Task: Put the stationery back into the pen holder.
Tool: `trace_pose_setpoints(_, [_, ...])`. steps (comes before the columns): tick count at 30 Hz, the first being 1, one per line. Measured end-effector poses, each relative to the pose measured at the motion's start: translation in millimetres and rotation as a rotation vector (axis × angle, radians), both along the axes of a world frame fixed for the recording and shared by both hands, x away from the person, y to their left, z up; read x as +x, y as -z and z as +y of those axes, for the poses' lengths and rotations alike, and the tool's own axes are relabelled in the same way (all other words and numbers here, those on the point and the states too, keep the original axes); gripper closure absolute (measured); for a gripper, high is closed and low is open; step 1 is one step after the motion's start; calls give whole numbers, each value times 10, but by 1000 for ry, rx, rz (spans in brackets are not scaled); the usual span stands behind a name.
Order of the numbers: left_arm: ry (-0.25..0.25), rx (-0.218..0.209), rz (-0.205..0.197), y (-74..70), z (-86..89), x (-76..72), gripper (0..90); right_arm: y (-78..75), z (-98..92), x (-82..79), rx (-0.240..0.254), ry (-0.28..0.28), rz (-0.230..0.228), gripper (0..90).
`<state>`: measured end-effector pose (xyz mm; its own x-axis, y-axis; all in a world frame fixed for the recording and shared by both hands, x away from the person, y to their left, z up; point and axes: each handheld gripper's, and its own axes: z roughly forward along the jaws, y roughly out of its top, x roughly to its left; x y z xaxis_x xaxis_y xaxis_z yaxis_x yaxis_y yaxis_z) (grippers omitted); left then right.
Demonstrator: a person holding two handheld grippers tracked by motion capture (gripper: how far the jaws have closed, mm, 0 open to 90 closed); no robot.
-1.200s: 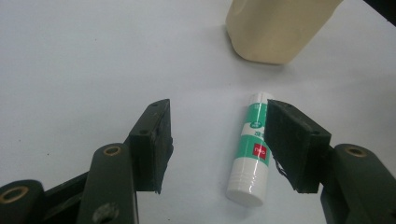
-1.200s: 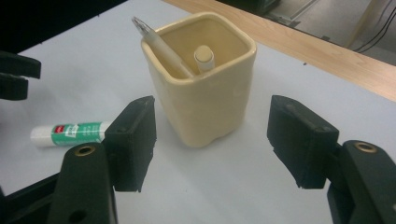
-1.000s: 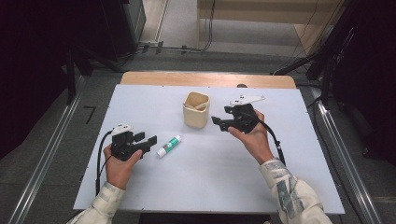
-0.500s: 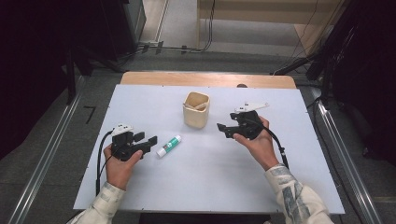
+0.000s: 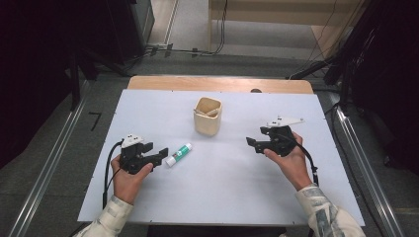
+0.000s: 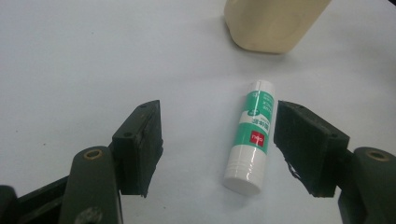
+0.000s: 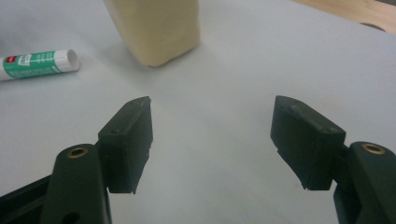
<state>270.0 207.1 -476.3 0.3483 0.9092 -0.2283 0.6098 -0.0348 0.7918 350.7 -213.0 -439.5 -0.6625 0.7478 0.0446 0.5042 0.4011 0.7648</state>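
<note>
The right gripper [image 5: 253, 143] has moved away from the beige cup [image 5: 207, 116], toward the person and the right side of the surface [image 5: 237, 197]. The left gripper [image 5: 160, 157] has just been opening its jaws; the glue stick [image 5: 179, 154] lies between them, unpressed.

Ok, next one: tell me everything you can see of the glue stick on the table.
The glue stick is a small cylinder, white plastic by its look, with a green label bearing a small red patch and a white cap. It lies flat on its side on the white table, in front of the beige cup and apart from it. It sits between the open fingers of the left gripper, nearer one; nothing but the table touches it.
</note>
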Motion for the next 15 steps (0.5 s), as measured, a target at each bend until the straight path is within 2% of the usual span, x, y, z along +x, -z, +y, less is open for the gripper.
trace_pose_setpoints(8, [30,23,24,79,-115,2,332,70,-300,-103,6,47,7,285])
trace_pose_setpoints(15, [66,46,42,125,-199,2,334,130,-479,-139,7,84,18,284])
